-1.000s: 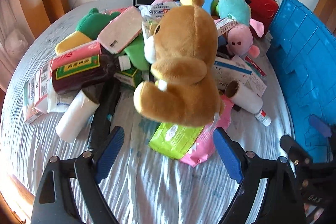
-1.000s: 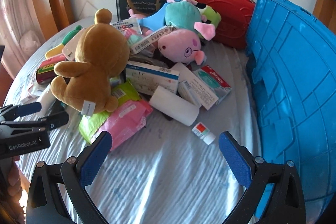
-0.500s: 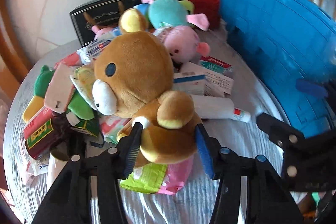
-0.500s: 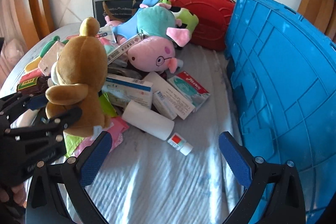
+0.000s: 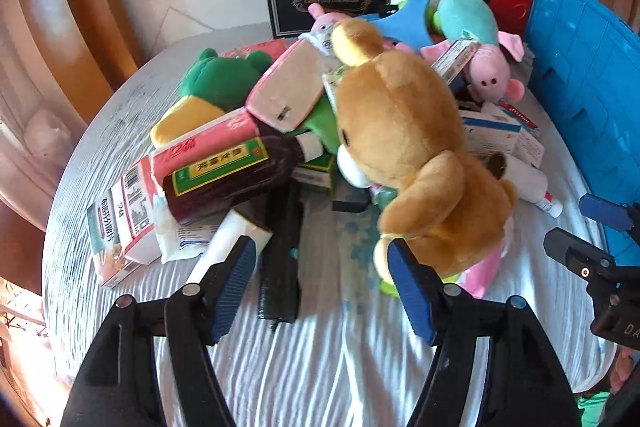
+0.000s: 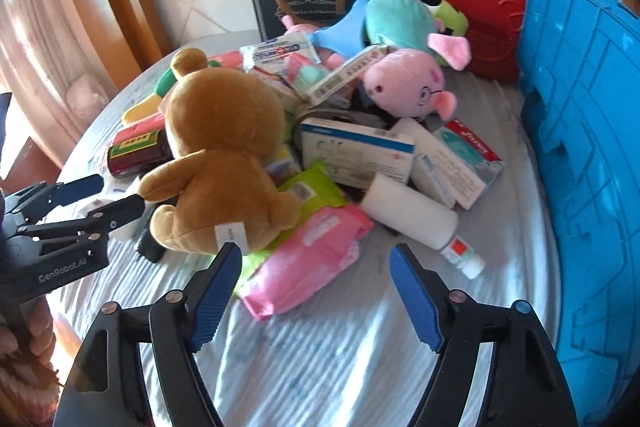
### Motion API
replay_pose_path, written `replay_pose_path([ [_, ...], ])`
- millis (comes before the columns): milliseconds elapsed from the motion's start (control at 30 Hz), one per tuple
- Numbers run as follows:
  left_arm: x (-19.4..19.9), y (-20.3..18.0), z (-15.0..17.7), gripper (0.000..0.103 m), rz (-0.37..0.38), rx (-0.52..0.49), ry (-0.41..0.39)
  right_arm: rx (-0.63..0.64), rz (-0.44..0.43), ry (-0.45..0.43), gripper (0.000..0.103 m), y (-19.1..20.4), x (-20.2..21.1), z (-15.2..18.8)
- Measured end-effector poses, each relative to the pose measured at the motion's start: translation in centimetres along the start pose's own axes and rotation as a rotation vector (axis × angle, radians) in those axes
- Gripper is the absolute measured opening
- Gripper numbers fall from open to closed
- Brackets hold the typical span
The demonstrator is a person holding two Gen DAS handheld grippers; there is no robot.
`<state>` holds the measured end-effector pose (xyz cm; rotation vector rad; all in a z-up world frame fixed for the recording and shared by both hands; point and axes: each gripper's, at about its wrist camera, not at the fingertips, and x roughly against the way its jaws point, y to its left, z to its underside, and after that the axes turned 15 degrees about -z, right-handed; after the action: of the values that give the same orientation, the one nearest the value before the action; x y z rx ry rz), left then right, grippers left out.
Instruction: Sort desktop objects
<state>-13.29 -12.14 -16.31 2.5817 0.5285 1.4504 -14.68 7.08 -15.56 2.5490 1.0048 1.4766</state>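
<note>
**A:** What has changed around the brown bear?

**B:** Half a second back the left gripper had its blue pads pinched on the bear's lower body. Now the jaws are opening and nothing sits between them; the bear leans on the pile at about two o'clock from that gripper, its rump just touching or just beside the right-hand pad.

**A:** So the grab failed?

**B:** That seems the likeliest reading. The bear rests on the green packet and pink packet, not lifted, so it is still unsorted.

**A:** And the other hand?

**B:** The right gripper was spread wide a second ago; its jaws are now closing, with only bare cloth between them and the pink packet just ahead. The bear is at ten o'clock from it.

**A:** Where would it go?

**B:** Presumably the blue crate, at three o'clock. A fresh grip on the bear is needed first.
</note>
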Motion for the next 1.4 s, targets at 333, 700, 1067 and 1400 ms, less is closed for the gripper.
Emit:
replay_pose_path([
  [333, -3.8, 2.8, 1.1, 0.068, 0.058, -0.063, 0.054, -0.008, 0.057, 0.065, 0.102, 6.0, -7.2, 0.8],
  [700, -2.1, -2.9, -3.1, 0.068, 0.18, -0.123, -0.024, 0.049, 0.418, 0.0, 0.08, 0.0, -2.5, -2.6],
  [1067, -0.8, -11.0, -10.2, 0.082, 0.114, -0.283, -0.116, -0.184, 0.203, -0.098, 0.096, -8.0, 1.3, -3.9],
  [1400, -3.9, -9.7, -10.0, 0.085, 0.233, -0.454, -0.123, -0.302, 0.12, -0.119, 0.064, -3.7, -1.6, -3.5],
])
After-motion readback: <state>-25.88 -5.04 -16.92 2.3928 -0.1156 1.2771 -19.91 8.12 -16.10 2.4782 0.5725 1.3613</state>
